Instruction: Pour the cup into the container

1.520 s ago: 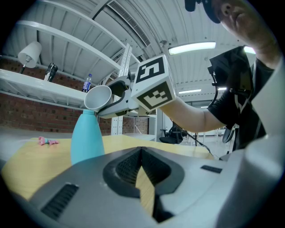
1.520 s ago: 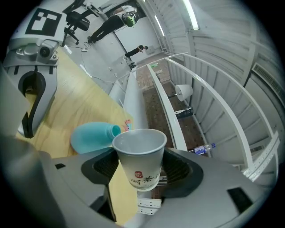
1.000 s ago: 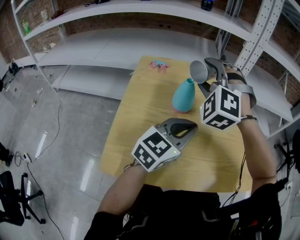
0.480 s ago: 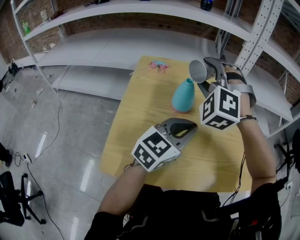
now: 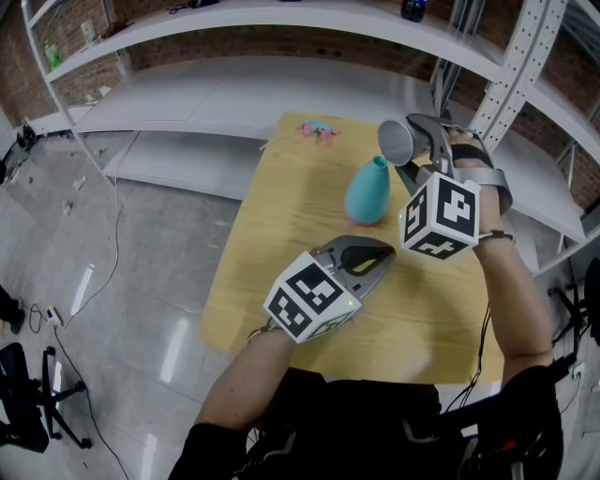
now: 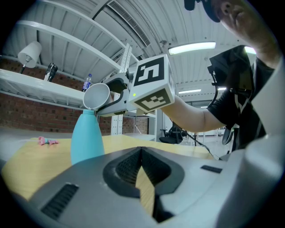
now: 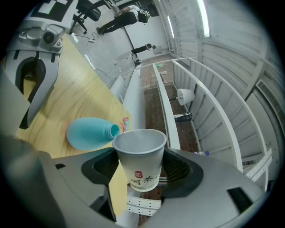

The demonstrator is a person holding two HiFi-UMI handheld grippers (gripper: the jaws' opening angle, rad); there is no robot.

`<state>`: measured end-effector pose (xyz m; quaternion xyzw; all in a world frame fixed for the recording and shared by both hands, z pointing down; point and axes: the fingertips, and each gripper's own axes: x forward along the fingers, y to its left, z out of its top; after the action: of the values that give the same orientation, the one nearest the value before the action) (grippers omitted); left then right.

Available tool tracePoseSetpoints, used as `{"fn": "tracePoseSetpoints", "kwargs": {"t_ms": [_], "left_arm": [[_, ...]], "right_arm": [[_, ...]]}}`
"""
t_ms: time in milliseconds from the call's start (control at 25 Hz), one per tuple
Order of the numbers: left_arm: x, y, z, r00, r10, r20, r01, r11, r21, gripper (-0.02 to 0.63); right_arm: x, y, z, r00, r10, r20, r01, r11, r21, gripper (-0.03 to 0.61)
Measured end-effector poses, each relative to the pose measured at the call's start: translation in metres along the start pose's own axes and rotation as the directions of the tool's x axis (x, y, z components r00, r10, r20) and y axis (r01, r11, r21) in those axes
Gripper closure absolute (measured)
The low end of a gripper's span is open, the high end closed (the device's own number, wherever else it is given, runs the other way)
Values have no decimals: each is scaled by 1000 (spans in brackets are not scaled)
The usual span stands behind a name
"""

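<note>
2 grippers: left gripper [image 5: 378, 255] at lower centre, right gripper [image 5: 412, 150] at upper right. 1 paper cup [image 5: 397, 141]. 1 teal container [image 5: 367, 192]. 1 small pink object [image 5: 319, 130] at upper centre. 1 counter [image 5: 281, 244].

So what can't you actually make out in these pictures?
The teal vase: neck too narrow in every view to see inside.
The pink thing at the table's far edge: too small in the head view to identify.
The dark object on the shelf: cut off by the head view's top edge.
The paper cup: right gripper view shows only a pale inside; contents unclear.
</note>
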<state>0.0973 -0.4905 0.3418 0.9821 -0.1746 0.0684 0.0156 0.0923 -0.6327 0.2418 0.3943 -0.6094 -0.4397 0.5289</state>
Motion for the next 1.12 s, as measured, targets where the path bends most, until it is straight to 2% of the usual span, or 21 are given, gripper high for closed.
{"fn": "tracePoseSetpoints", "kwargs": {"t_ms": [600, 1120], "left_arm": [[2, -1, 0, 1000, 0, 2, 0, 1000, 2, 612], [2, 0, 1, 1000, 1, 2, -1, 1000, 1, 612]], "right_arm": [[1, 3, 0, 1000, -14, 0, 14, 999, -32, 265], [-1, 1, 4, 998, -67, 1, 67, 989, -129, 265]]}}
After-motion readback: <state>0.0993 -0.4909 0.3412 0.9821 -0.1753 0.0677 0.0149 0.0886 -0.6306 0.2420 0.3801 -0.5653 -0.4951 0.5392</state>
